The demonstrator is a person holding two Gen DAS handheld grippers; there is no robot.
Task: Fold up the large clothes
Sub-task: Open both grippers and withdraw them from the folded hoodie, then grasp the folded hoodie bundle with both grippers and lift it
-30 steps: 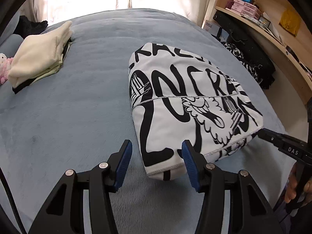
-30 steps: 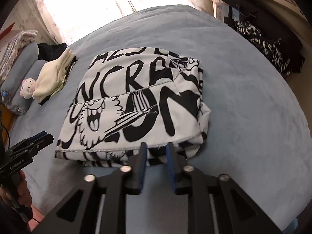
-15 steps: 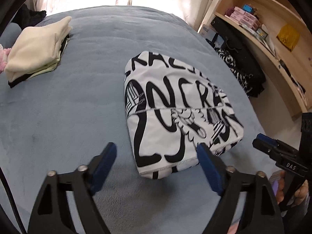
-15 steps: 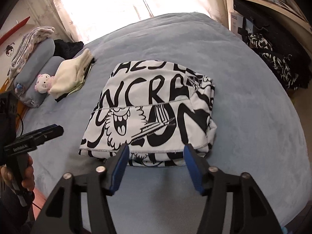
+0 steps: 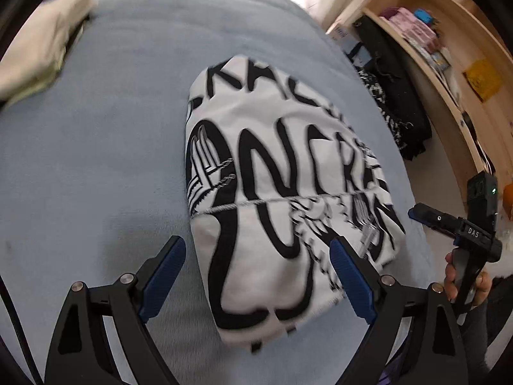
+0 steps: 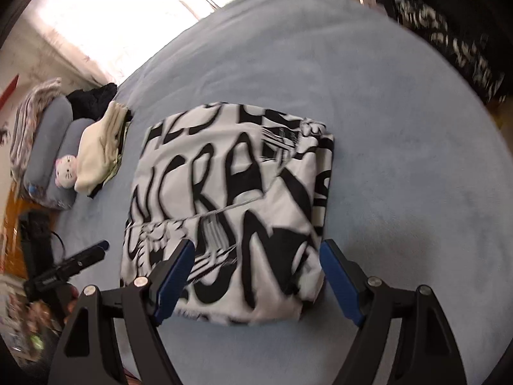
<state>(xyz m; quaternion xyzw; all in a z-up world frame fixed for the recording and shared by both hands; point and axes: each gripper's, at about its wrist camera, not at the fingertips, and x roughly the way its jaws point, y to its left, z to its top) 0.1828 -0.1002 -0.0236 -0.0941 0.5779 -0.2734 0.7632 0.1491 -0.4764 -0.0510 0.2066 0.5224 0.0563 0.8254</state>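
A white garment with bold black lettering (image 5: 282, 199) lies folded into a thick rectangle on the blue-grey bed (image 5: 96, 160). It also shows in the right wrist view (image 6: 231, 199). My left gripper (image 5: 256, 282) is wide open and empty, its blue pads straddling the garment's near edge from above. My right gripper (image 6: 256, 276) is wide open and empty over the opposite near edge. The right gripper shows at the right of the left wrist view (image 5: 449, 224), and the left gripper at the left of the right wrist view (image 6: 70, 266).
A folded cream garment (image 6: 99, 147) lies on the bed near grey pillows (image 6: 54, 147) and a pink plush toy (image 6: 65, 171). A wooden shelf (image 5: 449, 73) with boxes and a dark patterned cloth pile (image 5: 394, 109) stand beside the bed.
Both grippers have opened from nearly shut to wide. Both have moved closer over the folded garment's near edges. The garment itself lies as before.
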